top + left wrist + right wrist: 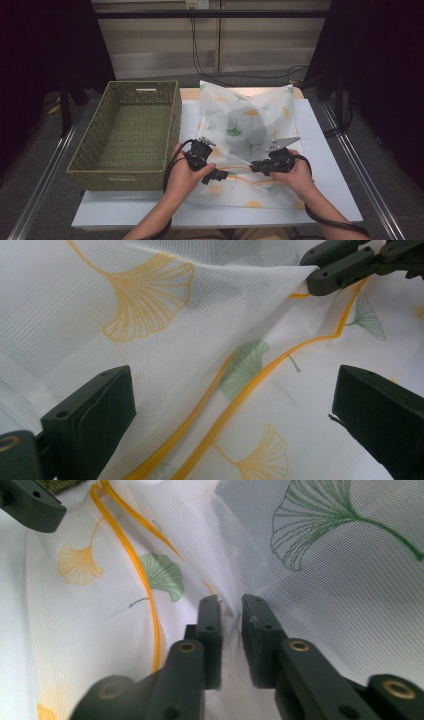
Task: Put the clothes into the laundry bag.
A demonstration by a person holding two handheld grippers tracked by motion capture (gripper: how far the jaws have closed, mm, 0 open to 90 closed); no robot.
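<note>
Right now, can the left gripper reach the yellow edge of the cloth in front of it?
Probably yes: the left gripper stands open above the cloth, and the yellow edge lies between its jaws, uncovered.

We note a white desk (330,165) carrying two things. A woven green basket (127,135), open on top, sits at the left edge and overhangs it slightly. A sheer white cloth (250,125) printed with yellow and green ginkgo leaves lies from the desk's middle towards the far edge, its far part lifted up.
</note>
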